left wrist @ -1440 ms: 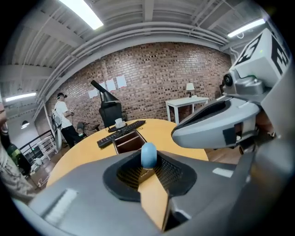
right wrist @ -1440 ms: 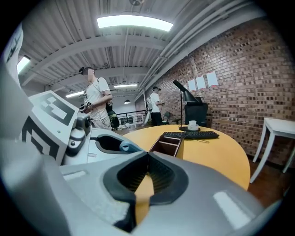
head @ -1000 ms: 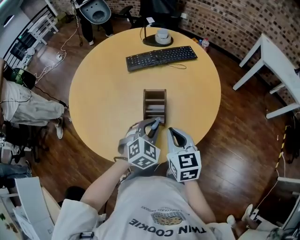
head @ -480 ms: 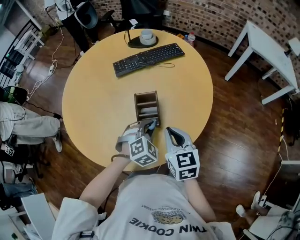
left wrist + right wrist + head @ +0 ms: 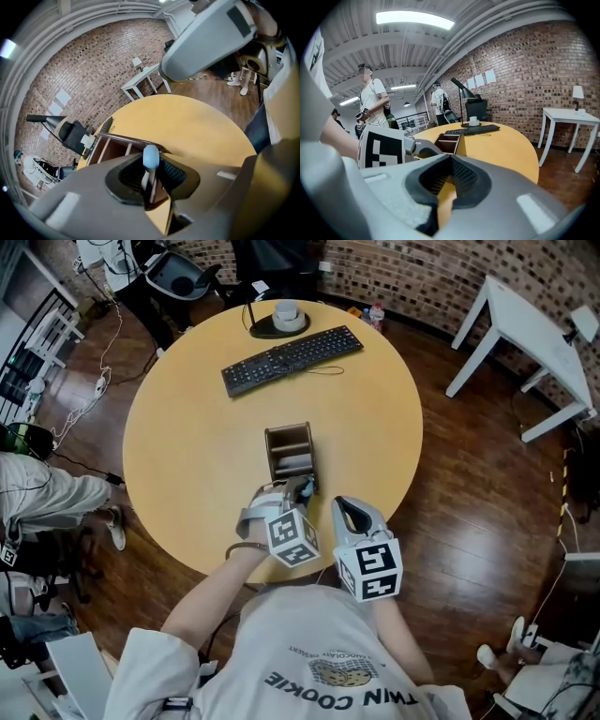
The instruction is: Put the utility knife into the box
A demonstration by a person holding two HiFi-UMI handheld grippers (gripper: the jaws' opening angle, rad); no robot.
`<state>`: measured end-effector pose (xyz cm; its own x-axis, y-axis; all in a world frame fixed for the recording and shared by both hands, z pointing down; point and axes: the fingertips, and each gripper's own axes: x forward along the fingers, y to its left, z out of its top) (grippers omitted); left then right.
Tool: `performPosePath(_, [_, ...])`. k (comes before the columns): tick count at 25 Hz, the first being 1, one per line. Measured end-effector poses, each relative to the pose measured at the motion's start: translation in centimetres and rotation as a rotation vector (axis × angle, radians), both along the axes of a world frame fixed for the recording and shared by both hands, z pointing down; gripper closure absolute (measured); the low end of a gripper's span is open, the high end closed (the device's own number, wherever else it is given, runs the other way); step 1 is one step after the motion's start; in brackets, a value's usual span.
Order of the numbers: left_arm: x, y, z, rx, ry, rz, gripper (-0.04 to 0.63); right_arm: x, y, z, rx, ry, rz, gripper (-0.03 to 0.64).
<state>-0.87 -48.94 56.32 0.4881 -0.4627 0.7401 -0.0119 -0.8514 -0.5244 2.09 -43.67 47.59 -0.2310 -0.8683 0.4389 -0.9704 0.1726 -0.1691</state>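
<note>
A brown wooden box with compartments stands at the middle of the round yellow table. My left gripper hovers at the box's near end, shut on the utility knife. In the left gripper view the knife's pale blue end sticks up between the jaws of the left gripper, with the box just beyond. My right gripper hangs beside it to the right, over the table's near edge. The right gripper has its jaws together and holds nothing.
A black keyboard and a lamp base with a white cup lie at the table's far side. A white side table stands to the right on the wood floor. People stand beyond the table.
The head camera has shifted, so the table sits further left in the picture. Both grippers keep nearly the same place by the box's near end, and the left one still grips the knife.
</note>
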Motion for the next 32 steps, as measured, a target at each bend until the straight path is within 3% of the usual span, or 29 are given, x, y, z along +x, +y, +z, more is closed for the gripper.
performPosePath(10, [0.7,0.3,0.4,0.039,-0.023,0.013,0.514,0.4,0.7,0.3,-0.002,0.012,-0.021,0.615])
performPosePath(22, [-0.5,1.0,0.4,0.029,-0.047,-0.062,0.451,0.2,1.8,-0.3,0.01,0.012,-0.079,0.615])
performPosePath(32, [-0.7,2.5,-2.4,0.045,0.045,-0.208,0.451,0.9,3.5,-0.9,0.035,-0.006,-0.172,0.615])
